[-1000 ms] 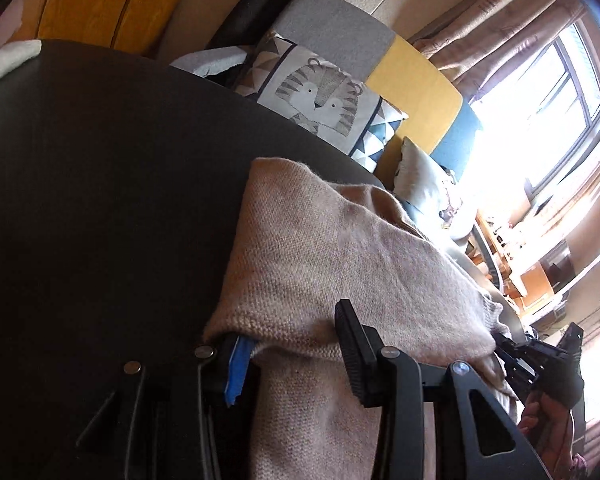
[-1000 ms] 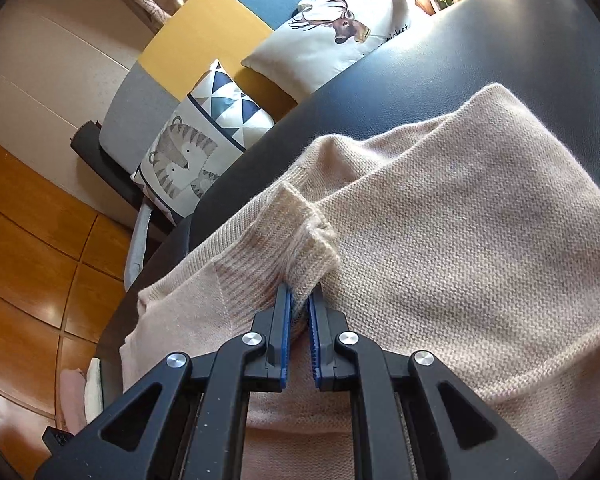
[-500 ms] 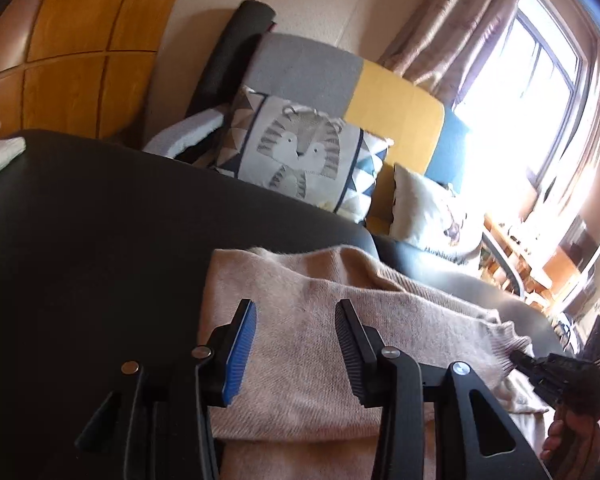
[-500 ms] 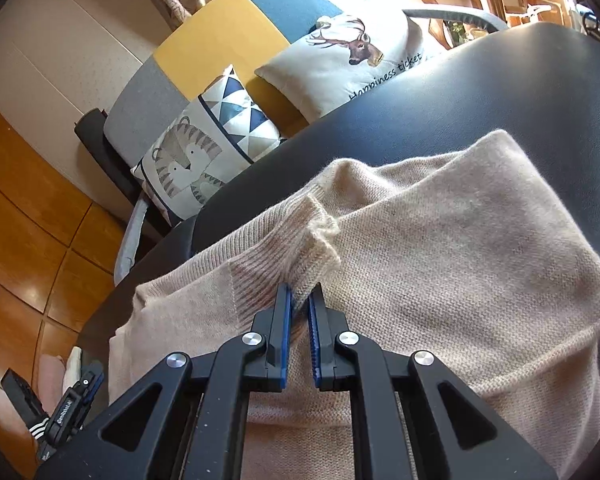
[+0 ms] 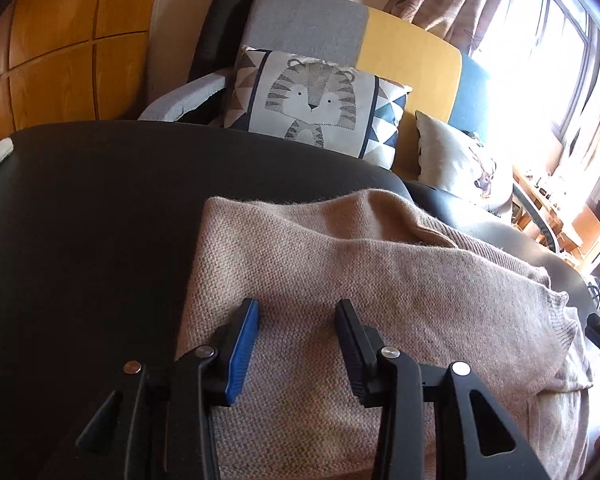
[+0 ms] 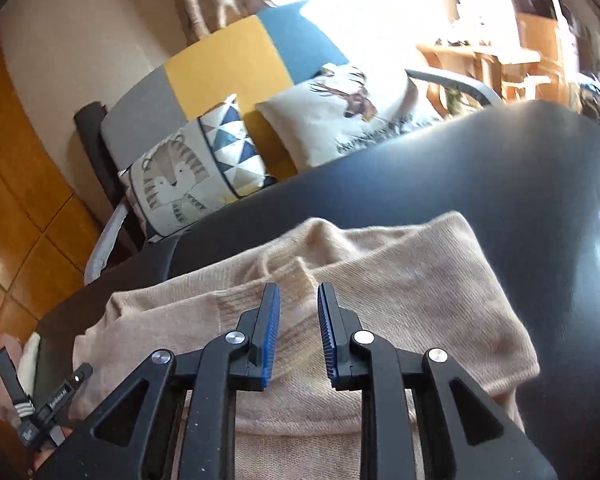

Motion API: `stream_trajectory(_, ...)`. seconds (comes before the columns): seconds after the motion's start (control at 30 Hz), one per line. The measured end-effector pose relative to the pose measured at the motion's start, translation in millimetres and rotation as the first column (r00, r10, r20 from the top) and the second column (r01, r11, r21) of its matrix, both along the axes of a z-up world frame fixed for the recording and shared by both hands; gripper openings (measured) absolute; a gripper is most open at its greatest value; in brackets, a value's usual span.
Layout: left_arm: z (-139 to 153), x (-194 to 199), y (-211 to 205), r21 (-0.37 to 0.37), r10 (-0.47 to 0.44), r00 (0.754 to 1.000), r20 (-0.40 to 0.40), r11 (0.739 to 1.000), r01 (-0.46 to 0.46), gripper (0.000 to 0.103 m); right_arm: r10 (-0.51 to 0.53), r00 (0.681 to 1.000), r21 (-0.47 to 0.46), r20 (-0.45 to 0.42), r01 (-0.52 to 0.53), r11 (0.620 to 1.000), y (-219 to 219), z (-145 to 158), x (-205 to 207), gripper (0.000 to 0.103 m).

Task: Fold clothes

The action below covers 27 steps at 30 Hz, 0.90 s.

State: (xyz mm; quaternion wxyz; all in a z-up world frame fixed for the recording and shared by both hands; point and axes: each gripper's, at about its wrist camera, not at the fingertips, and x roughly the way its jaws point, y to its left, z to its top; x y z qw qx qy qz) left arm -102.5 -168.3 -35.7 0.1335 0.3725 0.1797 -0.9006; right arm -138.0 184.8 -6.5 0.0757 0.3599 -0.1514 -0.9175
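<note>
Sweater [image 5: 340, 280]: a beige knitted garment, lying folded over itself on the dark padded surface [image 5: 92, 208], with one layer doubled across the layer beneath it. In the right wrist view the same sweater [image 6: 400, 292] spans the near part of the surface [image 6: 480, 184], and a ribbed cuff or collar edge forms a raised bump just beyond the fingertips. Left tool [image 5: 296, 312]: both fingers stand apart with a clear gap between them, positioned over the upper layer of the knit; no fabric is caught between the pads, and nothing is gripped. Right tool [image 6: 299, 296]: its jaws are opening, the blue pads are separated by a narrow gap, and the knit shows behind that gap but is not pinched; the ribbed edge lies free just ahead of the tips. The right tool also shows at the far right border of the left wrist view, only partly in frame. The left tool appears at the lower left of the right wrist view, beside the sweater's near corner. Behind the surface stands a sofa [image 5: 408, 60] with grey, yellow and blue panels, carrying a tiger cushion [image 5: 312, 104] and a deer cushion [image 6: 340, 108]. A curtained window [image 5: 560, 60] admits strong light from the right.
</note>
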Motion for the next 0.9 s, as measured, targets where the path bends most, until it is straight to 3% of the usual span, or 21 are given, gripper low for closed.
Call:
stream_trajectory(0.17,-5,4,-15,0.104,-0.003,0.999,-0.040,0.995,0.008,0.040,0.233,0.969,0.145,0.081,-0.243,0.959,-67,-21,-22,0.021)
stream_trajectory(0.23,-6,7,-19,0.121,0.001,0.999,-0.049,0.993,0.005,0.040,0.286,0.951,0.215,0.121,-0.306,0.927,-86,-36,-27,0.021)
stream_trajectory(0.3,-6,6,-17,0.091,0.000,0.999,-0.034,0.996,0.003,0.040,0.315,0.938,0.289,0.144,-0.344,0.893,-98,-49,-29,0.021)
stream_trajectory(0.37,-5,5,-13,0.047,-0.012,1.000,-0.015,0.999,0.013,0.039,0.293,0.949,0.283,0.117,-0.315,0.906,-88,-52,-29,0.022)
stream_trajectory(0.53,-8,3,-14,0.039,-0.020,1.000,-0.009,0.999,0.020,0.038,0.193,0.976,0.175,0.098,-0.207,0.963,-50,-52,-35,0.022)
stream_trajectory(0.6,-8,2,-13,0.028,-0.021,1.000,-0.005,0.999,0.022,0.038,0.146,0.984,0.177,0.101,-0.162,0.971,-43,-43,-32,0.022)
stream_trajectory(0.73,-8,2,-11,0.014,-0.021,1.000,-0.001,1.000,0.021,0.038,0.225,0.973,0.161,0.056,-0.231,0.959,-52,-24,-14,0.025)
stream_trajectory(0.9,-7,-1,-3,-0.033,-0.024,0.999,0.020,0.999,0.025,0.039,0.281,0.950,0.287,0.132,-0.308,0.907,-73,-44,-2,0.025)
